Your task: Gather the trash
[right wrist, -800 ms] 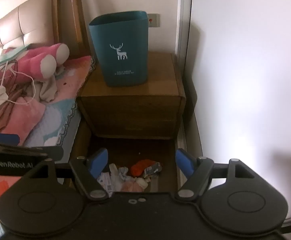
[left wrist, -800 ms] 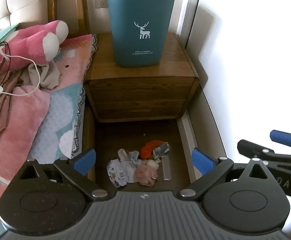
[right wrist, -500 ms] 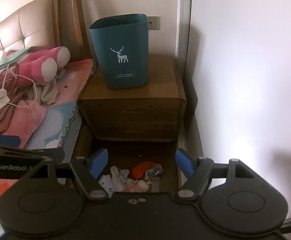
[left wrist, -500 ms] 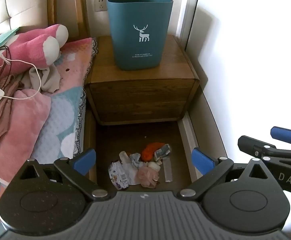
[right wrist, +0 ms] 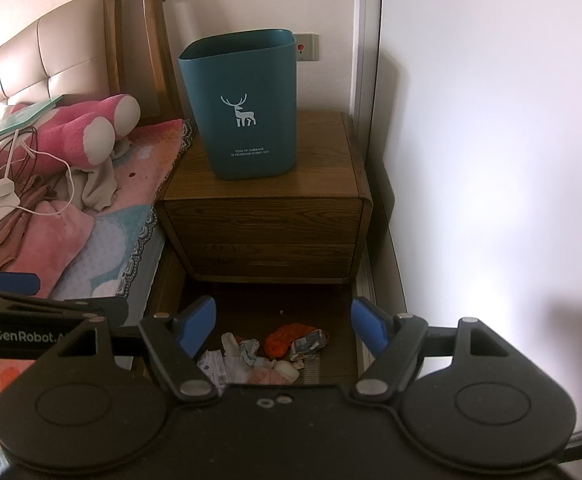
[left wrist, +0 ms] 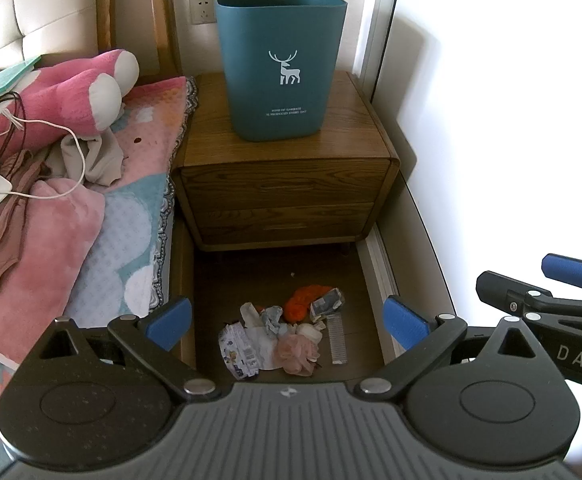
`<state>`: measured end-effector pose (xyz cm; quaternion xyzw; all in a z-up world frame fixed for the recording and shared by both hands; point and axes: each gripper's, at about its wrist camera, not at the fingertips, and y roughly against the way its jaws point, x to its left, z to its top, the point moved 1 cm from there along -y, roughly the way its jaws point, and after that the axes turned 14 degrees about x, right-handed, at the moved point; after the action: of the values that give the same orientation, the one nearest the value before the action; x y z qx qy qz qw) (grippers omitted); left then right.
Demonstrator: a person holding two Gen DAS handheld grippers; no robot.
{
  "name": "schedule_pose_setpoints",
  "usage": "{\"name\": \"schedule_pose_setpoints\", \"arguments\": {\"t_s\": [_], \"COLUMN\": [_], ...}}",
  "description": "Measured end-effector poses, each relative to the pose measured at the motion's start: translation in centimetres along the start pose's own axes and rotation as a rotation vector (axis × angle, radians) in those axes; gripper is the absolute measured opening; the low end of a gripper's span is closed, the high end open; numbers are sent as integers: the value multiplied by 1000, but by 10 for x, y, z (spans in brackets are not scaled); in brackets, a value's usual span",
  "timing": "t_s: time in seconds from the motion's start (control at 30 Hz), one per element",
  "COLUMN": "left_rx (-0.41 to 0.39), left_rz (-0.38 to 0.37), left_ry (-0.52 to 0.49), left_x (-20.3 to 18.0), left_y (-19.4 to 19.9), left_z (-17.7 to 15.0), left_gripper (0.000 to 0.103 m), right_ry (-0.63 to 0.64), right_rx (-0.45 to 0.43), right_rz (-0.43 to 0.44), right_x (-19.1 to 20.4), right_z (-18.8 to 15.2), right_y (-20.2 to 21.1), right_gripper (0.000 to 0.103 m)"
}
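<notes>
A heap of trash lies on the dark floor between bed and wall: an orange scrap, crumpled wrappers, a pink puff and a clear comb. The same trash pile shows low in the right wrist view. A teal bin with a white deer stands upright on the wooden nightstand; the right wrist view shows this bin too. My left gripper hangs open well above the heap. My right gripper is open too, with nothing between its fingers.
A bed with pink blankets, a plush toy and a white charger cable fills the left. A white wall closes the right. The floor strip before the nightstand is narrow. The right gripper's arm juts in at the right.
Both views have pulled back and up a little: the bin and nightstand sit lower in frame and the trash looks slightly smaller. Both grippers stay open.
</notes>
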<state>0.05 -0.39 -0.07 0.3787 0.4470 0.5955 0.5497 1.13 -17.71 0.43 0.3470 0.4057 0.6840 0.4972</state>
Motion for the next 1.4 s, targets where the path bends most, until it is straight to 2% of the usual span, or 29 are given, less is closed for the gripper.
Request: {"name": "schedule_pose_setpoints", "arguments": {"t_s": [0.43, 1.4], "left_rx": [-6, -75], "left_rz": [-1, 8], "left_ry": [2, 1], "left_x": [3, -2], "left_y": [2, 16], "left_z": [-1, -1], "left_gripper": [103, 103], "right_ry": [-3, -18], "right_rx": [-9, -76], "right_rz": [-4, -18], "right_x": [3, 5], "right_z": [3, -4], "right_y": [8, 11], "right_gripper": [75, 75]}}
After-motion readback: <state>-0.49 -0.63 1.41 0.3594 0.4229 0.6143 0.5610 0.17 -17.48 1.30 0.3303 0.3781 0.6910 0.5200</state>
